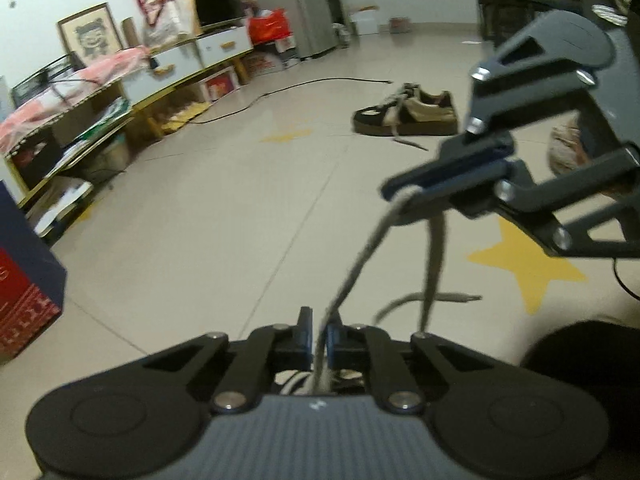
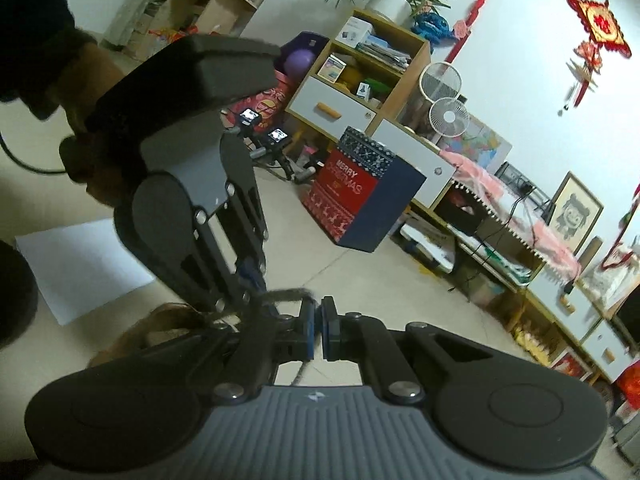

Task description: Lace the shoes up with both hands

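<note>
In the left wrist view my left gripper [image 1: 319, 336] sits at the bottom edge, shut on a grey shoelace [image 1: 360, 256]. The lace runs up and right to my right gripper [image 1: 394, 192], which is shut on it too. A second strand hangs from the right gripper, and a loose lace end [image 1: 460, 297] lies on the floor. In the right wrist view my right gripper [image 2: 319, 332] has its pads together. A short arc of lace [image 2: 286, 294] joins it to my left gripper [image 2: 250, 276], which a hand [image 2: 92, 80] holds. A blurred brown shoe [image 2: 160, 320] lies below them.
A pair of brown and black shoes [image 1: 404, 114] stands further off on the tiled floor. A red and blue Christmas box [image 2: 360, 196] and low shelves [image 1: 160, 92] line the wall. A black cable [image 1: 280, 90] and a white sheet [image 2: 80, 268] lie on the floor.
</note>
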Action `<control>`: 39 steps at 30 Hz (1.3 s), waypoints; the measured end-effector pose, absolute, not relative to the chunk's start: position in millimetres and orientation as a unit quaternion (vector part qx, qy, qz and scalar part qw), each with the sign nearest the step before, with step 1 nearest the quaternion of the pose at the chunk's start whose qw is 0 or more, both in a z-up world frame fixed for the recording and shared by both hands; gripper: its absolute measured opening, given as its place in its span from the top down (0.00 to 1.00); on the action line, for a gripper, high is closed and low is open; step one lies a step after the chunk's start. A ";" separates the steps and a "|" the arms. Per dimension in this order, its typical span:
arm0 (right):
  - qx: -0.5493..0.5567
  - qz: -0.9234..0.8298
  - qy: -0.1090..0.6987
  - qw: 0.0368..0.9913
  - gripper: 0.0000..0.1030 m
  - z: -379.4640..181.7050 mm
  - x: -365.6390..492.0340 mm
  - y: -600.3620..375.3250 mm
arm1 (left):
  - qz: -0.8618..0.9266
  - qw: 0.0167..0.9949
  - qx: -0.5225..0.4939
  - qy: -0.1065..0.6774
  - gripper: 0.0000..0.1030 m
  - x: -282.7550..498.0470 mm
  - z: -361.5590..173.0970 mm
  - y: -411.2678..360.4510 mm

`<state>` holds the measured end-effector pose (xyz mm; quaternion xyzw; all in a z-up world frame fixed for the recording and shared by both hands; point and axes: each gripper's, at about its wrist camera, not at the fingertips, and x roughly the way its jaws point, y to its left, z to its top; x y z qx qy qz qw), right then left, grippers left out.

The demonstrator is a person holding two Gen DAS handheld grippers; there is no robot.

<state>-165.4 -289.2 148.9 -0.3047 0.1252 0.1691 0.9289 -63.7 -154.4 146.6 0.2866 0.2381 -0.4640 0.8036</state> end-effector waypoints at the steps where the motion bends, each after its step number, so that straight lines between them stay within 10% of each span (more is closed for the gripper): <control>1: -0.306 0.167 0.123 0.929 0.97 149.1 -165.8 -289.3 | -0.455 0.809 0.289 0.236 0.98 -62.8 148.3 -154.8; 21: -0.210 0.172 0.162 0.949 0.96 158.2 -152.4 -292.8 | -0.343 0.897 0.240 0.140 0.98 -63.3 199.1 -138.3; 25: -0.175 0.193 0.182 0.948 0.65 160.2 -142.1 -295.8 | -0.342 0.902 0.235 0.122 0.98 -67.1 207.4 -135.3; 39: -0.095 0.282 0.233 0.926 0.75 152.6 -92.1 -283.7 | -0.360 0.904 0.215 0.081 0.97 -83.7 218.3 -124.9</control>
